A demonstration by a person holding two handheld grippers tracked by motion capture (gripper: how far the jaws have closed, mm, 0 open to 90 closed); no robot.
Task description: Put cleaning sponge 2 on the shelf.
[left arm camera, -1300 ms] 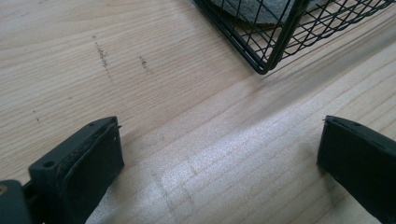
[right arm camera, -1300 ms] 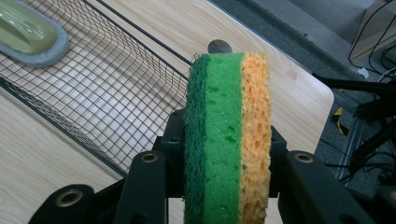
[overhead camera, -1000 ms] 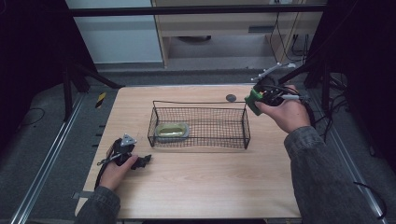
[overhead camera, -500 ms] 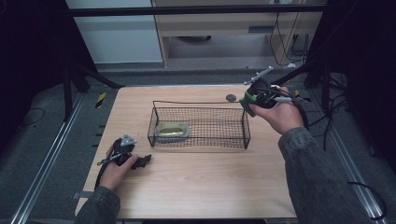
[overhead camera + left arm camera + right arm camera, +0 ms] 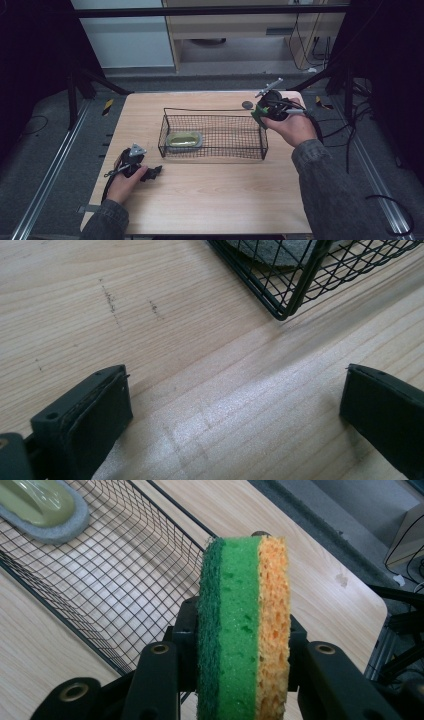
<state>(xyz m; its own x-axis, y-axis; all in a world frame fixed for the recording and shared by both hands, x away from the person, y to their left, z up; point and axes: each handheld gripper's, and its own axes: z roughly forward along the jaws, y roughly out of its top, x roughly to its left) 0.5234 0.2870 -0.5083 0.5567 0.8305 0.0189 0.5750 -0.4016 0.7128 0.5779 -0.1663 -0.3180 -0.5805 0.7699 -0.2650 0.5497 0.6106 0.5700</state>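
Right gripper view alone reveals the sponge has an orange layer.

You have a layered sponge clamped edge-up: a dark green scouring face, a bright green middle and an orange porous layer, side by side. In the high view it sits at the far right corner of the black wire basket, just above the rim, off the counter.
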